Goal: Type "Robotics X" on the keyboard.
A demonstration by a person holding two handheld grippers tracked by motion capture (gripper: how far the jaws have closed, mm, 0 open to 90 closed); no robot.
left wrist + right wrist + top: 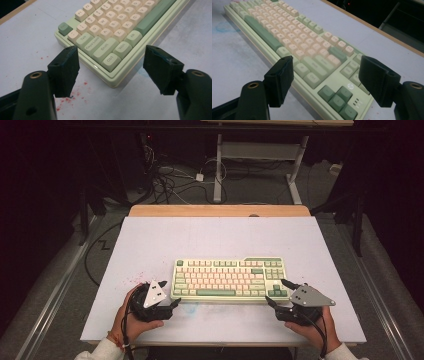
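Note:
A pale green keyboard point(230, 279) with cream and green keys lies flat on the white table, near the front. My left gripper point(170, 295) is open at the keyboard's front left corner point(113, 81), and its jaws straddle that corner without touching it. My right gripper point(282, 292) is open at the front right corner, where the dark green arrow keys point(337, 98) sit between its spread jaws. A hand holds each gripper from the table's near edge. Nothing is gripped.
The white table top point(220, 235) stretches bare behind the keyboard to a wooden edge point(220, 210). Small red specks point(72, 96) mark the surface by the left gripper. Cables and a desk frame point(260, 160) stand on the floor beyond.

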